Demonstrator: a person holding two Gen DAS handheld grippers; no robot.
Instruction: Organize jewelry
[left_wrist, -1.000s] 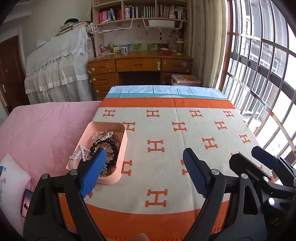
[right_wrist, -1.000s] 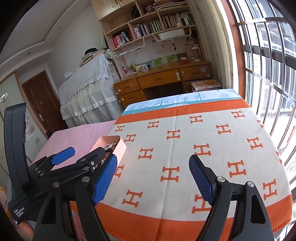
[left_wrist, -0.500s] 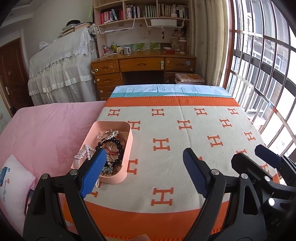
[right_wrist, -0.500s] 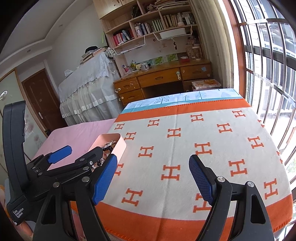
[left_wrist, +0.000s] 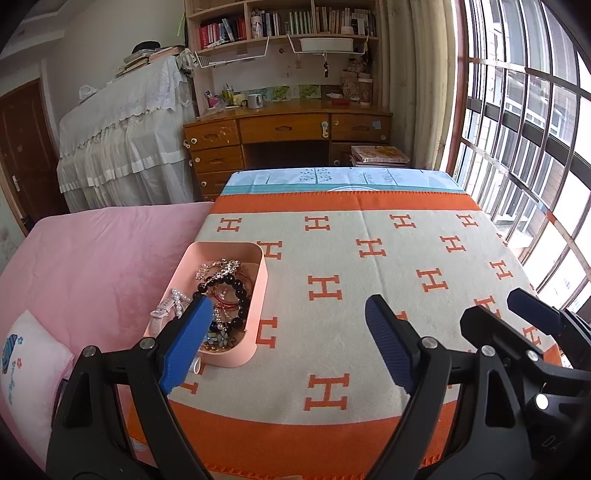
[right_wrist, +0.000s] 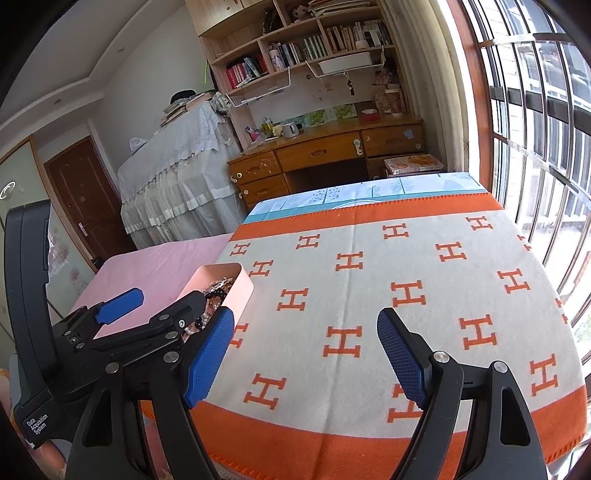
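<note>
Left wrist view: the left gripper (left_wrist: 284, 332) is being held released above the blanket (left_wrist: 369, 295), its blue pads (left_wrist: 186, 347) spread wide with nothing between them. A pink tray (left_wrist: 260, 295) is seen lying at the blanket's left edge, just beside the pink bedding (left_wrist: 103, 258). Jewelry (left_wrist: 221, 291) is piled inside the tray: a black bead bracelet (left_wrist: 238, 286), a silvery chain (left_wrist: 218, 266) toward the far end, red bangles and small flowered pieces at the near end. A pearl strand (left_wrist: 177, 301) with a pale strap is being draped over the tray's left wall. The tray's near left corner is being overlapped in the picture by the left pad; whether they are touching cannot be told. At the right edge the right gripper (left_wrist: 524, 317) is partly shown, hovering over the blanket's near right part. A white pillow (left_wrist: 26, 373) is lying at the near left. Far off, a desk (left_wrist: 288, 136) is standing under shelves of books.

Right wrist view: the right gripper (right_wrist: 306, 354) is likewise being held released over the blanket (right_wrist: 406, 258), pads wide apart and empty. To its left the left gripper (right_wrist: 162, 301) is seen hanging above the near end of the tray (right_wrist: 240, 295), its fingers parted. Only a few dark beads (right_wrist: 218, 290) and a bit of chain are being shown over the tray's rim; the rest is being hidden by the left gripper. The desk (right_wrist: 325, 155) is seen at the far side, with a barred window (right_wrist: 535, 129) at the right.
</note>
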